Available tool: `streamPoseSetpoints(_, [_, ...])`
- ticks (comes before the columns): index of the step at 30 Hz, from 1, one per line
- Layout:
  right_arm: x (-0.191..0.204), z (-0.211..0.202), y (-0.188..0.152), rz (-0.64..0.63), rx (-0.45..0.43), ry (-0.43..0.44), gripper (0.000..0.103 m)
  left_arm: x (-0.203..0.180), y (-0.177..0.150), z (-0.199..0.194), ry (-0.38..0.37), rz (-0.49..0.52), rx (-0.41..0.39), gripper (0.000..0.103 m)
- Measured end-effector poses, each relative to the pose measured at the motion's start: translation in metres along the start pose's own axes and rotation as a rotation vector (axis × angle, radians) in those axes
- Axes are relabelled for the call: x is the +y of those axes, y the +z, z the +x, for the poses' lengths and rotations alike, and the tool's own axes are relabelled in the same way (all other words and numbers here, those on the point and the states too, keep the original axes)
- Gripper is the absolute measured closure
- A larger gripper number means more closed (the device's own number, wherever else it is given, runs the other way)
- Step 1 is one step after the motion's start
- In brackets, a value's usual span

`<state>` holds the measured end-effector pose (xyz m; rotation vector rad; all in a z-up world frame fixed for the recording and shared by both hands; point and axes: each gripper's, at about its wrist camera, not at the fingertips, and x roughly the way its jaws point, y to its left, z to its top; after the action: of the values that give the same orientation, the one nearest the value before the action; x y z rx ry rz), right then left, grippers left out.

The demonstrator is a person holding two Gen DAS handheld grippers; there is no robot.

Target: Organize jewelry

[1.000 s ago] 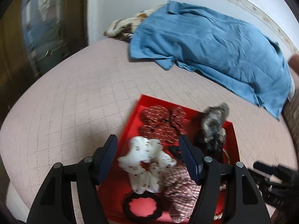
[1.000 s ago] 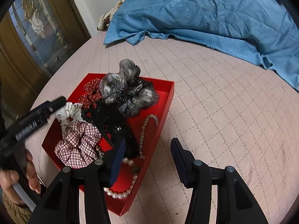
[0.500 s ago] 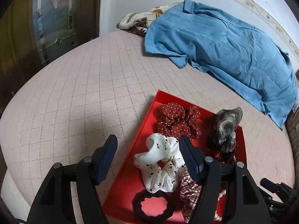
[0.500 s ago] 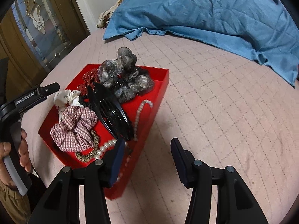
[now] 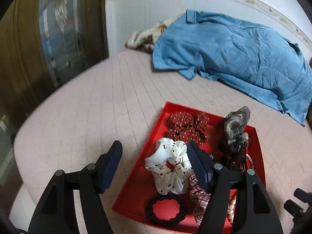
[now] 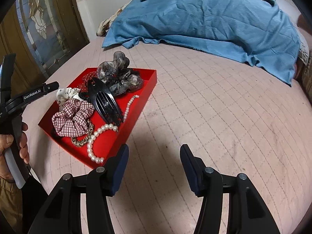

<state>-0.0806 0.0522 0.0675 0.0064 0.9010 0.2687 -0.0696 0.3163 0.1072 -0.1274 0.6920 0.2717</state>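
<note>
A red tray point(image 5: 148, 156) lies on the pink quilted bed. It holds a white cherry-print scrunchie point(image 5: 169, 167), a dark red dotted scrunchie point(image 5: 187, 126), a grey sheer scrunchie point(image 5: 236, 124), a black hair tie point(image 5: 165, 210) and a plaid scrunchie point(image 6: 72, 119). A black hair claw point(image 6: 105, 101), a pearl bracelet point(image 6: 97, 136) and a leopard-print band point(image 6: 83, 140) lie there too. My left gripper point(image 5: 154, 150) hovers over the tray's left wall, jaws opening, gripping nothing. My right gripper point(image 6: 154, 156) hangs over bare quilt right of the tray point(image 6: 144, 97), jaws opening, nothing between them.
A blue blanket point(image 5: 234, 58) covers the far side of the bed, with a patterned cloth point(image 5: 144, 37) at its left end. A wooden door with glass point(image 6: 39, 29) stands beyond the bed's left edge. A hand point(image 6: 11, 146) holds the left tool's handle.
The left gripper has swung left, so the tray now sits right of centre in its view. The right gripper has drawn away to the right of the tray. Both jaws stand slightly wider.
</note>
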Motion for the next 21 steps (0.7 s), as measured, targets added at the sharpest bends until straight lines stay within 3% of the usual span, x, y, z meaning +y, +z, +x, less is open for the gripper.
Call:
streamPoseSetpoints(4, [-0.008,-0.01,-0.01,0.013,-0.022,-0.013,0.039,-0.004,-0.003,-0.032,0.042,0.019,-0.117,0.013])
streamPoseSetpoints(8, [-0.016,-0.018,-0.018,0.032,-0.049,-0.028,0.038,-0.002,-0.017,-0.067,0.064,0.002,-0.196,0.004])
streamPoseSetpoints(15, [-0.019,-0.034,-0.031,0.002,-0.112,-0.076,0.035,-0.007,-0.031,-0.12,0.103,-0.022,-0.266,0.004])
streamPoseSetpoints(21, [-0.02,-0.049,-0.044,-0.038,-0.2,-0.128,0.031,-0.037,-0.042,-0.165,0.088,0.038,-0.315,0.0])
